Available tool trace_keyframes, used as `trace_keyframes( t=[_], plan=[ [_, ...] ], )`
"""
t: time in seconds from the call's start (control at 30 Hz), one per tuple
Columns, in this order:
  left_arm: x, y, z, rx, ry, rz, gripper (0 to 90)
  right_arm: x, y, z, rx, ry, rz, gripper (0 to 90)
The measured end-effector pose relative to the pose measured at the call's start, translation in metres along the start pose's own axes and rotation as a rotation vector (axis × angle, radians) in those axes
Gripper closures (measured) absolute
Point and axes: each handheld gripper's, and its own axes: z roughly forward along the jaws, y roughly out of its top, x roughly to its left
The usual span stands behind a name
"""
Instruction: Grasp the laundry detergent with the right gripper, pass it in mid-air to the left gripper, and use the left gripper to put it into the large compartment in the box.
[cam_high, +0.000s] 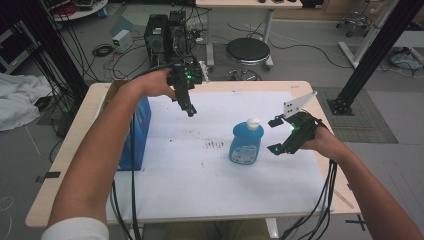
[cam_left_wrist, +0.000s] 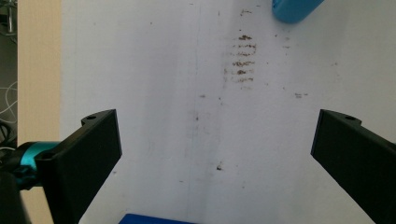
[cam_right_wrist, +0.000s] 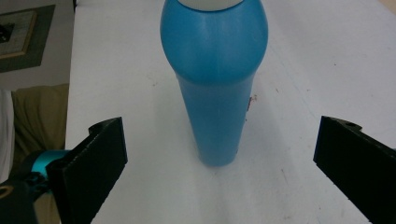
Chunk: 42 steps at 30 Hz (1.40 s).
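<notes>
A blue bottle (cam_high: 246, 141) with a white cap stands upright on the white sheet (cam_high: 200, 165), right of the table's middle. My right gripper (cam_high: 275, 135) is open just to its right, jaws spread wide, level with the bottle's body. In the right gripper view the blue bottle (cam_right_wrist: 215, 88) stands straight ahead between the two jaws, apart from both. My left gripper (cam_high: 189, 107) hangs open above the far part of the sheet, pointing down. The left gripper view looks down on the sheet's brown smudges (cam_left_wrist: 242, 58), with the bottle's edge (cam_left_wrist: 294, 9) at the top.
A blue box (cam_high: 136, 135) stands at the sheet's left edge under my left forearm; its top edge (cam_left_wrist: 154, 219) shows in the left gripper view. Cables trail off the front edge of the wooden table (cam_high: 65, 160). A stool (cam_high: 247, 52) and computer towers (cam_high: 165, 32) stand beyond.
</notes>
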Motion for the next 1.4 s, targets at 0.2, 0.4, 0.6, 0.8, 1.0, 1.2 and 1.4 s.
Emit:
trace_keyframes(
  t=[0.2, 0.4, 0.6, 0.8, 1.0, 1.2, 1.4],
  plan=[
    [-0.002, -0.001, 0.001, 0.0, -0.001, -0.001, 1.7, 0.0, -0.002, 0.01, -0.02, 0.004, -0.003, 1.6],
    [-0.002, -0.002, 0.001, 0.002, -0.003, -0.004, 1.7, -0.002, -0.004, 0.021, -0.032, 0.016, -0.005, 1.6],
    [-0.003, -0.003, 0.0, 0.004, -0.001, -0.006, 1.7, -0.002, -0.004, 0.029, -0.053, 0.021, -0.01, 1.6],
    [-0.003, -0.004, -0.001, 0.008, 0.001, -0.005, 1.7, -0.002, -0.005, 0.037, -0.068, 0.027, -0.013, 1.6],
    [-0.004, -0.004, -0.001, 0.009, -0.001, -0.004, 1.7, -0.002, -0.007, 0.044, -0.081, 0.036, -0.011, 1.7],
    [-0.004, -0.004, 0.0, 0.012, -0.002, -0.005, 1.7, -0.001, -0.013, 0.054, -0.1, 0.041, 0.0, 1.6],
    [-0.004, -0.005, 0.0, 0.012, -0.001, -0.007, 1.7, -0.001, -0.015, 0.06, -0.119, 0.042, 0.002, 1.6]
  ],
)
